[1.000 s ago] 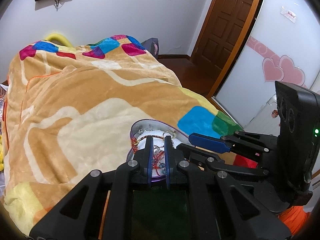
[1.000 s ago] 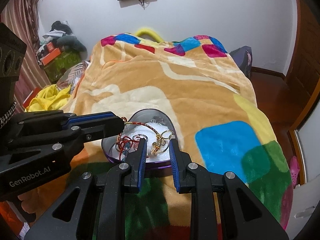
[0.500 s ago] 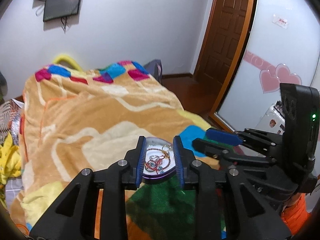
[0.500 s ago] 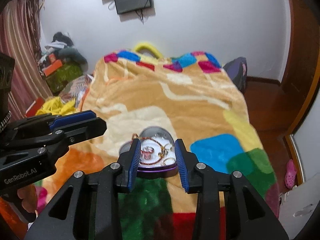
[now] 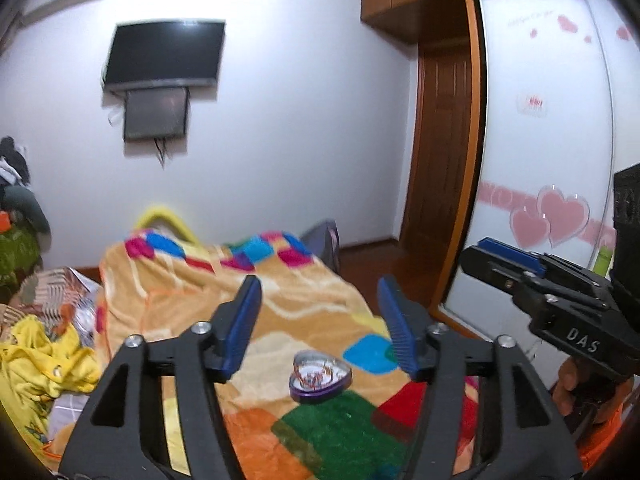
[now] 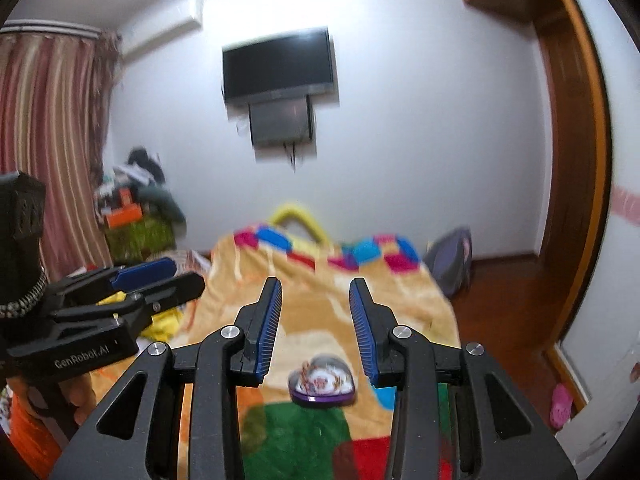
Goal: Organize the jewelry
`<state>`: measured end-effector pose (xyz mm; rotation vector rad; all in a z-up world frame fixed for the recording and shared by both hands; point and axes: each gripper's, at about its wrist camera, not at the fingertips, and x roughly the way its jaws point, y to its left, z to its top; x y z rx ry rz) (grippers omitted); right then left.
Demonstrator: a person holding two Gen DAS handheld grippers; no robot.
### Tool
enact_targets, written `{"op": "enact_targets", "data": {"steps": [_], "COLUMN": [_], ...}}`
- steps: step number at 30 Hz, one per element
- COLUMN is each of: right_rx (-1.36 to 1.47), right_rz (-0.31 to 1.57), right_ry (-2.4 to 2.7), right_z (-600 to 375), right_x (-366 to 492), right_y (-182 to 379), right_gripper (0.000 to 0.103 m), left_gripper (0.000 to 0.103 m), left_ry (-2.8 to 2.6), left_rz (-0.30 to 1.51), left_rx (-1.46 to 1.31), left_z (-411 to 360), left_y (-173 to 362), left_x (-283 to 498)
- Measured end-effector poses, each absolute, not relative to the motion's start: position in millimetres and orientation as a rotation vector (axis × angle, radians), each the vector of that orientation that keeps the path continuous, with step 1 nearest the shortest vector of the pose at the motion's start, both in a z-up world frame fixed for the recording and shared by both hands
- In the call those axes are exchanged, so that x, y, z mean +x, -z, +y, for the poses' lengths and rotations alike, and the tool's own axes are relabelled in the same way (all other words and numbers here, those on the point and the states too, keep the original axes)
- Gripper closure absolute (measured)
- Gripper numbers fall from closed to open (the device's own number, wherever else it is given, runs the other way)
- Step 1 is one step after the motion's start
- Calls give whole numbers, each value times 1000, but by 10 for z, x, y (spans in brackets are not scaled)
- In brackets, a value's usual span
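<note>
A bedroom seen from two hand-held grippers, both raised above a bed. At the bottom of the left wrist view, the left gripper (image 5: 318,316) fills the frame in black, its two blue-padded fingers spread wide apart with nothing between them; its jaws have just been opening. Low in the centre, framed by those fingers, a heart-shaped box (image 5: 320,377) with a purple rim sits on a blanket (image 5: 280,312) patterned in orange, cream, green, red and blue. Inside the box lies a tangle of jewelry (image 5: 316,376) (red and gold strands, too small to tell piece by piece).

At the right edge of that view, the right gripper (image 5: 500,256) reaches in, held by a hand (image 5: 568,386); white letters on its side read "DAS". Behind it, a white wardrobe door (image 5: 540,160) carries pink heart stickers and a small red-and-white label, too blurred to read.

In the right wrist view, the right gripper's fingers stand parted and empty, the box low in the centre between them but well beyond. At the left edge, the left gripper's body shows the words "GenRobot.AI".

A dark television (image 6: 278,66) hangs on the white wall in the upper middle. A striped curtain (image 6: 52,140) fills the upper left.
</note>
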<state>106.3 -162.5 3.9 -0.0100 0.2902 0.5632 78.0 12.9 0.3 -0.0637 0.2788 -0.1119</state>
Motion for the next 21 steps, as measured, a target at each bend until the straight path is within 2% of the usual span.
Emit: {"op": "enact_targets", "data": {"steps": [2,4,8,11,13,21], "right_rx": [-9,-7,2,-13,-18,-27], "right_rz": [235,198,148,131,119,131], "right_ry": [-553,-543,-540,-514,-489,-477], "right_z": [-1640,-1647,-1633,-1577,-1542,-1522], "right_x": [886,765,593,542,517,420], "right_y": [-146,-199,-244,-233,-218,-198], "right_gripper": [69,60,47,37,23,21], "left_gripper": [37,32,12,9,7,7], "left_ry": [90,70,55,52,40,13], "left_rz": [236,204,170,156,150,153], "left_rx": [-58,-50,-60,-79,-73,-71], "left_z": [124,109,119,147,150,148], "left_y": [-85,-134,-161,-156,-139,-84], "left_x": [602,450,239,114,88,3]}}
